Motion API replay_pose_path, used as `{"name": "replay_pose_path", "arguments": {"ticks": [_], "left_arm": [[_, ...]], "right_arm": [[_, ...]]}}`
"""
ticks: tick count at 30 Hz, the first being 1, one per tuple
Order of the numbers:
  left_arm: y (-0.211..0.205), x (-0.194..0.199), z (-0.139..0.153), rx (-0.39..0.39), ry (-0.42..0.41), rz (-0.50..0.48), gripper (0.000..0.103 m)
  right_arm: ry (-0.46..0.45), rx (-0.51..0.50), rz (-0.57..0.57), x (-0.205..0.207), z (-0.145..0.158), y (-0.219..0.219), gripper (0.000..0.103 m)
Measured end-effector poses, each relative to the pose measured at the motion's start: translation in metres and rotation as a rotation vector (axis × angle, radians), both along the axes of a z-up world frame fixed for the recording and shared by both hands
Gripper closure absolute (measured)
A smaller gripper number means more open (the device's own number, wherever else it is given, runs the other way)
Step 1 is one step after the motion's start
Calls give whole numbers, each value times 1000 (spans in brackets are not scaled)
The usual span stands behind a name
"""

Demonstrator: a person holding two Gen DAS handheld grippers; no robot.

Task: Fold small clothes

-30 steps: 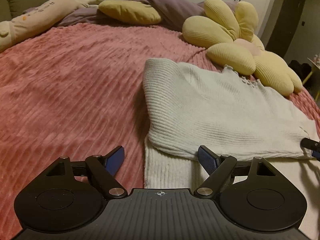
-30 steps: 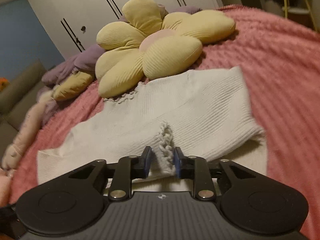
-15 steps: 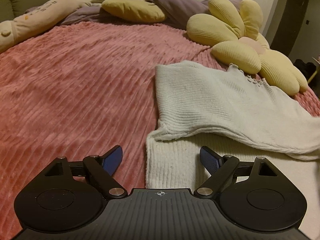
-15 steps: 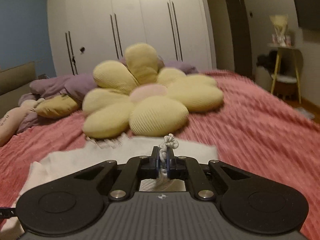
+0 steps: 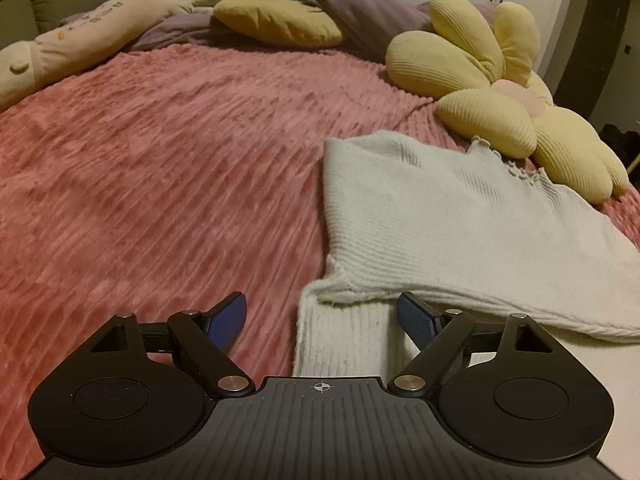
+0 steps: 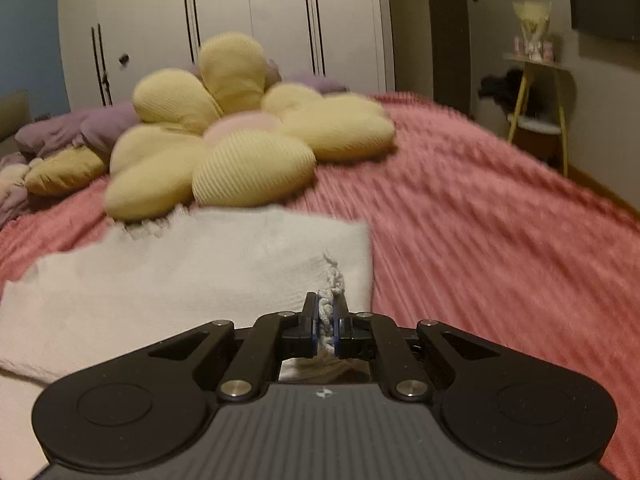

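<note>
The white knit top (image 6: 192, 280) looked soft and floppy (light, too); right hand-held gripper (image 6: 326, 322) pinched its frilled edge, left hand-held gripper (image 5: 320, 316) gaped wide, empty.

Home bedroom, pink bedspread (image 5: 160, 160), flower cushion (image 6: 240, 148), white wardrobe doors (image 6: 240, 20)

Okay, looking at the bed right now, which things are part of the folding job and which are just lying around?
Part of the job:
white knit top
right gripper, shut on the top's frilly edge
left gripper, open over the near hem

Just lying about:
yellow flower cushion
purple duvet
long plush toy
yellow side table
</note>
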State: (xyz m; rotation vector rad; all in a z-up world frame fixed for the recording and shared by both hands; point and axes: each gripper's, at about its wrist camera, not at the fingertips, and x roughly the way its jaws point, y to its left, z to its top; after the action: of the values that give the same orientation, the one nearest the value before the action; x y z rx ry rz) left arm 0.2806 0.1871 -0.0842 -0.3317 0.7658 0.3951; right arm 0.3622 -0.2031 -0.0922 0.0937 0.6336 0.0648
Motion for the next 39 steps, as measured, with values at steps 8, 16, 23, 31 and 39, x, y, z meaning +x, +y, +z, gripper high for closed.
{"name": "replay_pose_path", "arguments": {"ticks": [8, 16, 23, 31, 39], "left_arm": [[-16, 6, 23, 53, -80, -34, 16], [-20, 35, -5, 46, -3, -14, 14], [-14, 31, -17, 57, -8, 3, 1], [-9, -25, 8, -34, 29, -30, 2], [-44, -153, 13, -152, 66, -138, 2]], "right_arm": [[37, 101, 57, 11, 0, -7, 95], [-2, -5, 21, 6, -6, -3, 96], [-25, -84, 11, 7, -16, 5, 96], [19, -198, -81, 2, 2, 0, 22], [154, 218, 52, -148, 21, -67, 31]]}}
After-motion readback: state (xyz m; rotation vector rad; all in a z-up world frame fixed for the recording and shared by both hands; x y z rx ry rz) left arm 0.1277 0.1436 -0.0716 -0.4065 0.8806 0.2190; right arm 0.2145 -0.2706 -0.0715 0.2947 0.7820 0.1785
